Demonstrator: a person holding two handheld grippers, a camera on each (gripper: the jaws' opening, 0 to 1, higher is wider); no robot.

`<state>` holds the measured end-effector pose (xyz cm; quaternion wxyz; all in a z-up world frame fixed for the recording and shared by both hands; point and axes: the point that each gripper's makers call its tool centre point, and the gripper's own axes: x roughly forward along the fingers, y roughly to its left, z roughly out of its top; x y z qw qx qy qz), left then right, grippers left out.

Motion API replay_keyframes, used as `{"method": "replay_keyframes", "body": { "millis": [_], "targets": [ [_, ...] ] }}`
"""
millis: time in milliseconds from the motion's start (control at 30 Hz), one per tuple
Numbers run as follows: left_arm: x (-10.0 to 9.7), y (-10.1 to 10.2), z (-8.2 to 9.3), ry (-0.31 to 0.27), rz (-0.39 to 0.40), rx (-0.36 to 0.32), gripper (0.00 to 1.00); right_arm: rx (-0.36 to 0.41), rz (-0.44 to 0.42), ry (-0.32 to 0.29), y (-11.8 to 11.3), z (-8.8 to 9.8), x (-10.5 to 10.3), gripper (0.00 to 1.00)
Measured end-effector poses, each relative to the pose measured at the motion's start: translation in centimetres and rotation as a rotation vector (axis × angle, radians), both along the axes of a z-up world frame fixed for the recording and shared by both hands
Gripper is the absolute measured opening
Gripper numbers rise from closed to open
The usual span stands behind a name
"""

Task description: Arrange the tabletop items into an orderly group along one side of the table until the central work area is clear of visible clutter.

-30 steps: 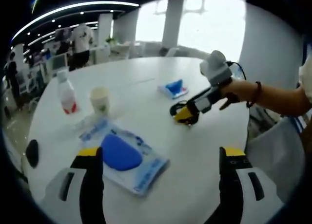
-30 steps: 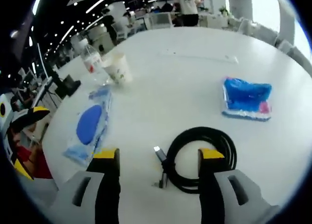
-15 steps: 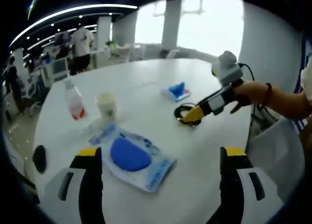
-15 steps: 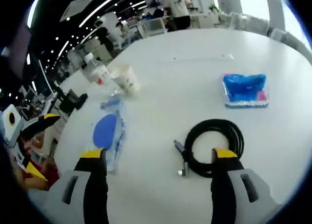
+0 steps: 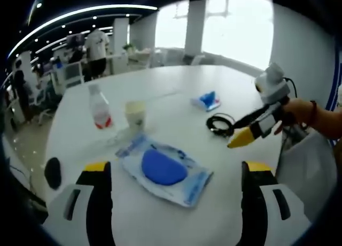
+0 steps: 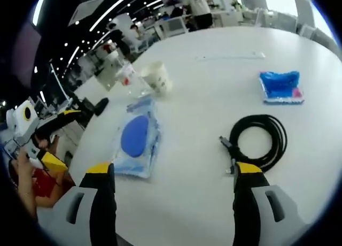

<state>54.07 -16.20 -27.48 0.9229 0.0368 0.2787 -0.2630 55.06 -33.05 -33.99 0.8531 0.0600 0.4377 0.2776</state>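
Observation:
On the round white table (image 5: 176, 85) lie a blue disc in a clear packet (image 5: 163, 168), a paper cup (image 5: 136, 115), a plastic bottle (image 5: 100, 109), a blue tissue packet (image 5: 208, 100) and a coiled black cable (image 5: 220, 124). My left gripper (image 5: 176, 203) is open, just short of the disc packet. My right gripper (image 5: 241, 139) reaches in from the right, just short of the coil. In the right gripper view it (image 6: 173, 198) stands open, the cable (image 6: 262, 141) ahead of its right jaw, and the disc packet (image 6: 136, 139), cup (image 6: 156, 77) and tissue packet (image 6: 281, 86) lie beyond.
A small black object (image 5: 52, 171) sits near the table's left edge. A person's hand (image 5: 299, 109) holds the right gripper. My left gripper (image 6: 60, 133) shows past the table's rim in the right gripper view. People and desks fill the room behind.
My right gripper has drawn back from over the cable coil toward the table's edge; the coil stays on the table. The left gripper has also pulled back a little. Both stay open.

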Motion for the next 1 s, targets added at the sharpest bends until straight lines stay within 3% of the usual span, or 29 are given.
{"method": "replay_keyframes", "body": {
  "millis": [333,600,1000],
  "targets": [
    [2.7,2.1,-0.7,-0.022,0.021,-0.005,0.98,0.038,0.033,0.045,3.2,-0.4,-2.4,0.9],
    [4.6,3.2,-2.4,-0.009,0.026,0.011,0.96,0.058,0.045,0.085,5.1,-0.9,-3.9,0.88],
    [8.1,4.1,-5.1,0.013,0.058,-0.037,0.92,0.128,0.039,0.139,8.4,-1.3,-5.1,0.82]
  ]
}}
